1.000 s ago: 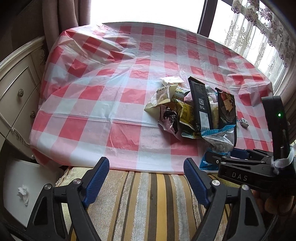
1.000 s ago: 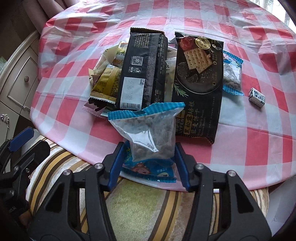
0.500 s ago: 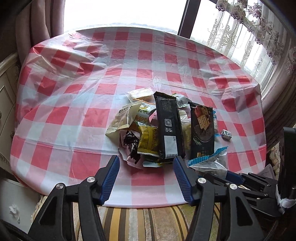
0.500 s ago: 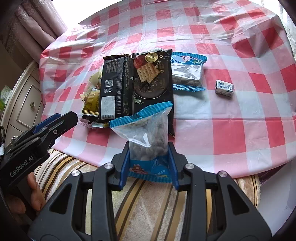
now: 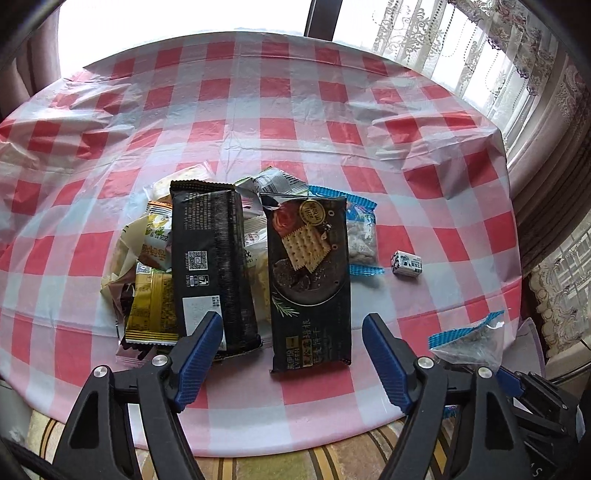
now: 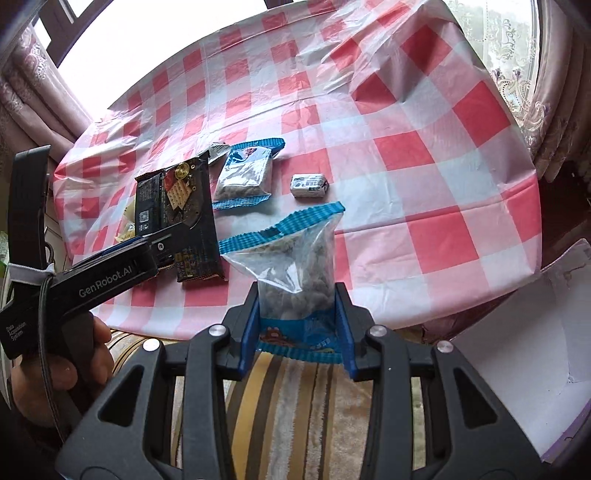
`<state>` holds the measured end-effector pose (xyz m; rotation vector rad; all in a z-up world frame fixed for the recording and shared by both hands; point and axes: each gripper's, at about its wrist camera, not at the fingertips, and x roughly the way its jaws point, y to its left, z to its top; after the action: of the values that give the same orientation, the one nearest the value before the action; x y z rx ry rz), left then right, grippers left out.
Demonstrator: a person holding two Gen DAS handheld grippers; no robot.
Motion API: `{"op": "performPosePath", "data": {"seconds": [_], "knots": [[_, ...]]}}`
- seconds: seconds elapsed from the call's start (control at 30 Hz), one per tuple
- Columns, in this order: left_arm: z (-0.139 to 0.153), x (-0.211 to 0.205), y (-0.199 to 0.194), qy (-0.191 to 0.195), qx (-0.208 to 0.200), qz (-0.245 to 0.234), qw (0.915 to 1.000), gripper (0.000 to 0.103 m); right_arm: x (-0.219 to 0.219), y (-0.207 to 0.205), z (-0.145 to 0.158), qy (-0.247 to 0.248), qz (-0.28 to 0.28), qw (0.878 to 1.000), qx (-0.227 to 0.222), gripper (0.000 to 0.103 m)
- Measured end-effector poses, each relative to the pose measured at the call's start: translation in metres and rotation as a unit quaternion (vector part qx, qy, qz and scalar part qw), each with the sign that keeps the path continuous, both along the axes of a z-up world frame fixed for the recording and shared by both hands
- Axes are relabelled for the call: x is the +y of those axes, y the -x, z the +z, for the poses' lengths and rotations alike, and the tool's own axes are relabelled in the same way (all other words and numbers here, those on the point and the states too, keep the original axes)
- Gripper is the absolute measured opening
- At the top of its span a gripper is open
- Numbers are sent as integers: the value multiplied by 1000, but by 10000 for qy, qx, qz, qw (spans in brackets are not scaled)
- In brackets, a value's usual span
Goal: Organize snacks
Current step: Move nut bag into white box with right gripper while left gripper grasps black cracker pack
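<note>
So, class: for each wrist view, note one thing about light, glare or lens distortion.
Left wrist view: the window is blown out to white, and the tablecloth bulges round from the fisheye. Right wrist view: daylight gleams on the clear snack bag in the right claw, and the corners go dark.

Small packet [image 5: 406,263] lies right of snack pile [image 5: 229,266].

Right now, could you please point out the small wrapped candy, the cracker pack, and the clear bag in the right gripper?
Small wrapped candy [image 5: 406,262], left wrist view, middle of wrapper.
Cracker pack [image 5: 309,273], left wrist view, printed front.
Clear bag [image 6: 299,273], right wrist view, transparent middle.
</note>
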<state>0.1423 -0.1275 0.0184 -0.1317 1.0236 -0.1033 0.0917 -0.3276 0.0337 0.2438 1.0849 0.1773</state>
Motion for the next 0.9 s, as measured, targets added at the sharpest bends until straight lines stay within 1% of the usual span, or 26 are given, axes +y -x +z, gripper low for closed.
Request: {"op": "performPosePath", "data": {"seconds": [0.13, 0.2, 0.3, 0.37, 0.43, 0.53, 0.7, 0.9], "knots": [[-13, -20, -13, -262, 232, -40, 9994, 79, -23, 7, 2, 31, -206, 9998, -62, 41], [-20, -26, -19, -390, 372, 22, 9985, 79, -34, 10, 2, 39, -313, 9995, -81, 41], [-27, -32, -26, -569, 456, 59, 9973, 79, -47, 15, -1, 71, -437, 9990, -68, 41], [-30, -34, -30, -672, 515, 56, 9964, 77, -56, 18, -3, 123, -522, 9985, -54, 41], [-35, -36, -33, -843, 568, 73, 9948, 59, -66, 20, -7, 175, -626, 9979, -29, 41], [-35, -37, -33, -918, 517, 50, 9944, 52, -83, 25, -11, 208, -809, 9965, 14, 41], [-32, -39, -27, -913, 402, -14, 9950, 51, -109, 36, -14, 267, -1104, 9935, 49, 41], [-11, -48, -13, -1037, 28, -106, 9946, 51, -141, 50, -19, 382, -1473, 9883, 116, 41]]}}
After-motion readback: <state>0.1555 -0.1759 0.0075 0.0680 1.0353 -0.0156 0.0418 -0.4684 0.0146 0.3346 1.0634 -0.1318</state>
